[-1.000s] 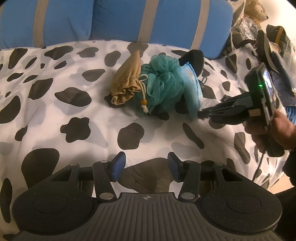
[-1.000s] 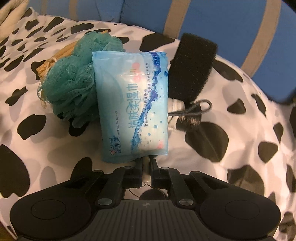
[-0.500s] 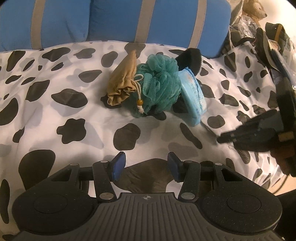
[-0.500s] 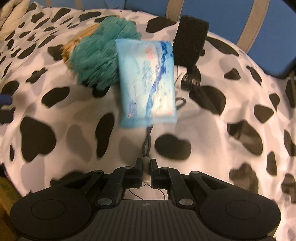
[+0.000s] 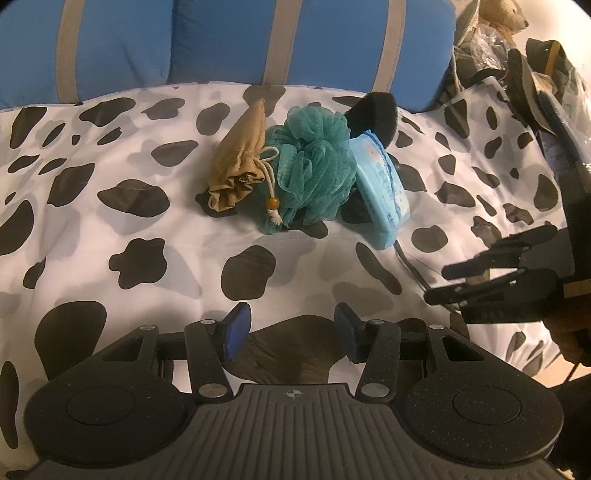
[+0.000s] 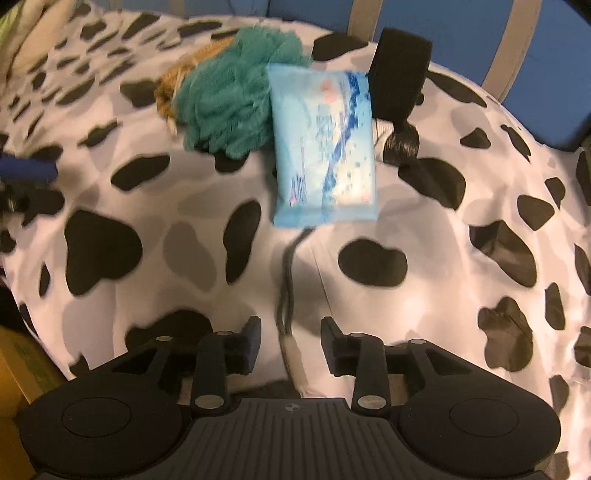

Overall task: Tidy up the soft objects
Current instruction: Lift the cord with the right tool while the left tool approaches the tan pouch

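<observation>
On the cow-print blanket (image 5: 110,206) lies a small pile: a tan drawstring pouch (image 5: 240,162), a teal bath loofah (image 5: 314,170), a blue wet-wipes pack (image 5: 380,188) leaning on the loofah, and a black sponge (image 5: 373,110) behind. In the right wrist view the wipes pack (image 6: 323,147) lies flat beside the loofah (image 6: 232,96) and black sponge (image 6: 400,70). A dark cord (image 6: 286,288) with a white end runs from under the pack to my right gripper (image 6: 290,338), whose jaws are opening, the cord loose between them. My left gripper (image 5: 291,328) stands open and empty, short of the pile.
Blue cushions with grey stripes (image 5: 221,40) back the blanket. Bags and a plush toy (image 5: 506,18) crowd the far right. A person's hand (image 5: 569,332) carries the right gripper (image 5: 436,284) at the blanket's right edge. A cardboard box (image 6: 18,369) sits at lower left.
My right gripper drew back from the pile, pulling the cord out from under the wipes pack, then its jaws parted off the cord. The left gripper stayed put.
</observation>
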Motion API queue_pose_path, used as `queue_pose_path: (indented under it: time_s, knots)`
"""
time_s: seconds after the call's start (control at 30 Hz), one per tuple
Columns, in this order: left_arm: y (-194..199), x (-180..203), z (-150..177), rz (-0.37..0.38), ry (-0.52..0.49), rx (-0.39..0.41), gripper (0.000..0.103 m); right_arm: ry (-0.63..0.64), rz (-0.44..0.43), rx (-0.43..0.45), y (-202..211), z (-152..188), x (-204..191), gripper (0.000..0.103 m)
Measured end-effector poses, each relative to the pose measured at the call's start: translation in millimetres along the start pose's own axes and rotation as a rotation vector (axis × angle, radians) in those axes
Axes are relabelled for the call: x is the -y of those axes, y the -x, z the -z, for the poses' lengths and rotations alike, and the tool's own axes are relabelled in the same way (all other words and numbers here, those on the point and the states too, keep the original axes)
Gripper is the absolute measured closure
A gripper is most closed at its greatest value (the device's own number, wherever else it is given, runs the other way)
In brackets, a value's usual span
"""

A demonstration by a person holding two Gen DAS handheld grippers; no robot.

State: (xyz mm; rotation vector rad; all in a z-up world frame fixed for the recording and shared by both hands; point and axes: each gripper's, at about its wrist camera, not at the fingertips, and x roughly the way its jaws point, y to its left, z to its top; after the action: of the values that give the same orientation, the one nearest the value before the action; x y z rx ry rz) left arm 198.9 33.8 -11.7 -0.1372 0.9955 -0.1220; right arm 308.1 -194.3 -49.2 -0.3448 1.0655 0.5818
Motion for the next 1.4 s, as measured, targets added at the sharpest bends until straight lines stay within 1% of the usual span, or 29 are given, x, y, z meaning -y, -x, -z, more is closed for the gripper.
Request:
queue_pose_path:
  time_s: [0.07, 0.13, 0.2, 0.23, 0.27, 0.3, 0.33, 0.4, 0.6, 0.73, 0.83, 0.93, 1.07, 1.2, 1.23, 1.33, 1.4]
  knots:
    - [0, 0, -1, 0.0, 0.003, 0.002, 0.054, -0.011, -0.009, 0.022, -5, -4, 1, 0.06]
    - [0, 1, -1, 0.0, 0.001, 0.002, 0.054, -0.011, 0.001, 0.04, -11, -7, -1, 0.06]
    - [-1, 1, -1, -0.002, -0.002, 0.0, 0.054, -0.004, 0.011, 0.044, -18, -9, -1, 0.061]
    - [-1, 2, 0, -0.002, -0.003, -0.001, 0.054, -0.005, 0.02, 0.044, -21, -10, -1, 0.064]
    - [-2, 2, 0, -0.003, -0.003, -0.001, 0.054, -0.013, 0.017, 0.047, -23, -10, -1, 0.074]
    - [-2, 2, 0, -0.003, -0.003, 0.001, 0.054, -0.033, 0.018, 0.05, -24, -9, 0, 0.09]
    - [-2, 2, 0, -0.004, -0.003, 0.004, 0.054, -0.054, 0.017, 0.048, -24, -10, 1, 0.097]
    - [-2, 1, -1, -0.006, -0.002, 0.009, 0.054, -0.079, 0.006, 0.039, -23, -9, 2, 0.097]
    - [-3, 2, -3, -0.016, -0.012, 0.039, 0.054, -0.063, 0.006, 0.023, -10, -2, -4, 0.097]
    - [-4, 3, -5, -0.029, -0.019, 0.049, 0.054, -0.066, -0.015, 0.047, 10, 6, -6, 0.097]
    - [-6, 0, -6, -0.021, 0.003, 0.054, 0.054, -0.084, -0.008, 0.068, 23, 11, -3, 0.097]
    - [-6, 0, -7, -0.034, -0.006, 0.078, 0.054, -0.107, -0.005, 0.091, 36, 17, 0, 0.097]
    - [-9, -1, -12, -0.089, -0.032, 0.104, 0.054, -0.136, -0.03, 0.142, 56, 21, 1, 0.097]
    - [-20, -6, -13, -0.135, -0.042, 0.094, 0.054, -0.13, -0.039, 0.166, 72, 26, -5, 0.097]
    - [-23, -6, -13, -0.151, -0.057, 0.097, 0.054, -0.124, -0.038, 0.168, 74, 27, -7, 0.097]
    - [-33, -3, -13, -0.231, -0.138, 0.117, 0.054, -0.112, -0.039, 0.176, 82, 32, -11, 0.097]
    - [-40, 0, -12, -0.263, -0.197, 0.141, 0.054, -0.111, -0.05, 0.183, 86, 34, -13, 0.097]
